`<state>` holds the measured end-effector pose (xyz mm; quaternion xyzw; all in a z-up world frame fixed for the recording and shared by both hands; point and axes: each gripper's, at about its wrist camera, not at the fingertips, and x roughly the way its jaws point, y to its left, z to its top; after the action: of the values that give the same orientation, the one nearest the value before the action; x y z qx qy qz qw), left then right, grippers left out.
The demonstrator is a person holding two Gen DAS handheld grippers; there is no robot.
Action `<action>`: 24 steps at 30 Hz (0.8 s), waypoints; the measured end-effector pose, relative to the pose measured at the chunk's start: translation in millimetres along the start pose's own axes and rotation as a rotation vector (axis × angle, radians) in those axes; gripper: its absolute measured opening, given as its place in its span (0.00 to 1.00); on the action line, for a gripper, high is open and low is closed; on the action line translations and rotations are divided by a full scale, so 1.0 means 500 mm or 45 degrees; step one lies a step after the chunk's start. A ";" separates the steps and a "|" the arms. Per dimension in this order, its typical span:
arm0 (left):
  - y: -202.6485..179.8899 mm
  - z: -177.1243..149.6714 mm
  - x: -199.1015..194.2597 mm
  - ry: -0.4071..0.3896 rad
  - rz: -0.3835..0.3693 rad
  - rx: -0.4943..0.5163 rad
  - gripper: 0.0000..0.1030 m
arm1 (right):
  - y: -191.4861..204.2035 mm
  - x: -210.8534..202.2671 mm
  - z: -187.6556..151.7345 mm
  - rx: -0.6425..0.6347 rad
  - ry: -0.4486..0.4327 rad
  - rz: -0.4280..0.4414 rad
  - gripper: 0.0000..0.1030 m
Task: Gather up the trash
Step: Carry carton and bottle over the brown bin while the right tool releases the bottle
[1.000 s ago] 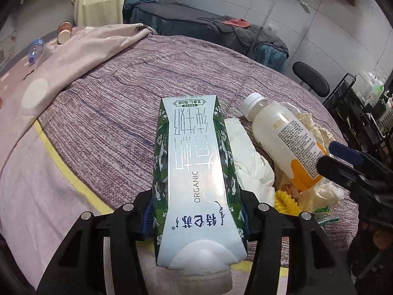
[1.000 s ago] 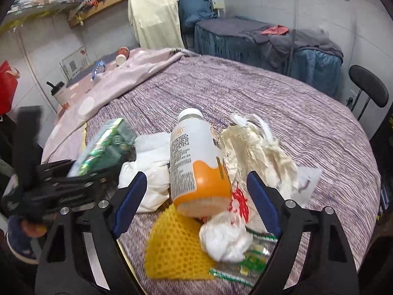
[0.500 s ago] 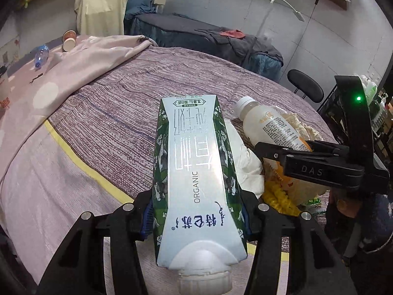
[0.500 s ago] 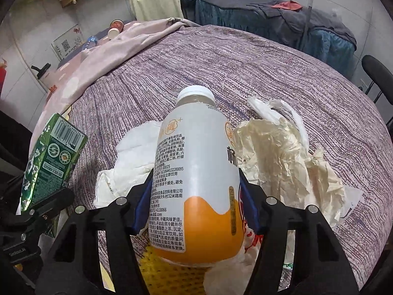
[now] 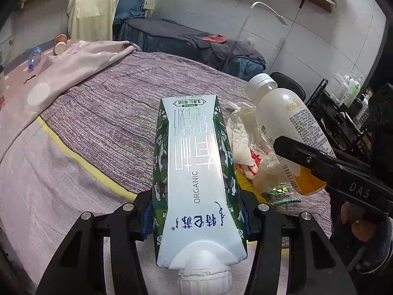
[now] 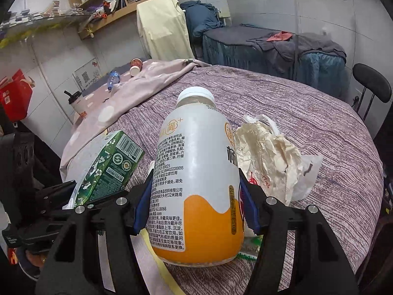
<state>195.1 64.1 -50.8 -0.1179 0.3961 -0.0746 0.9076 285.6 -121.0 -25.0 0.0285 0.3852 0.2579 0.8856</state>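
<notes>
Claws both loaded — left gripper [image 5: 197, 217] clamped on green-and-white milk carton [image 5: 196, 172], right gripper [image 6: 195, 209] clamped on white-and-orange plastic drink bottle [image 6: 196, 179]. Held clear above purple woven tablecloth [image 6: 307, 113], likely for carrying off — crumpled cream paper wrapper [image 6: 267, 152] left just beyond right claw.

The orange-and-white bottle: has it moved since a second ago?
Yes. The bottle is now clamped in the right gripper and lifted off the crumpled paper bag it lay against.
</notes>
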 end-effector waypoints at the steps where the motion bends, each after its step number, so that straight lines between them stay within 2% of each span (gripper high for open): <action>1: -0.006 -0.003 -0.004 -0.005 -0.003 0.006 0.50 | -0.003 -0.012 -0.007 0.010 -0.011 0.000 0.60; 10: -0.068 -0.033 -0.029 -0.023 -0.058 0.046 0.50 | -0.057 -0.111 -0.077 0.119 -0.106 -0.058 0.60; 24: -0.199 -0.082 -0.025 0.007 -0.182 0.147 0.50 | -0.212 -0.267 -0.199 0.367 -0.234 -0.220 0.60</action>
<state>152.4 -34.9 -41.7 -0.0932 0.3843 -0.1620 0.9041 186.4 -291.5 -32.2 0.1453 0.3366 0.1195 0.9226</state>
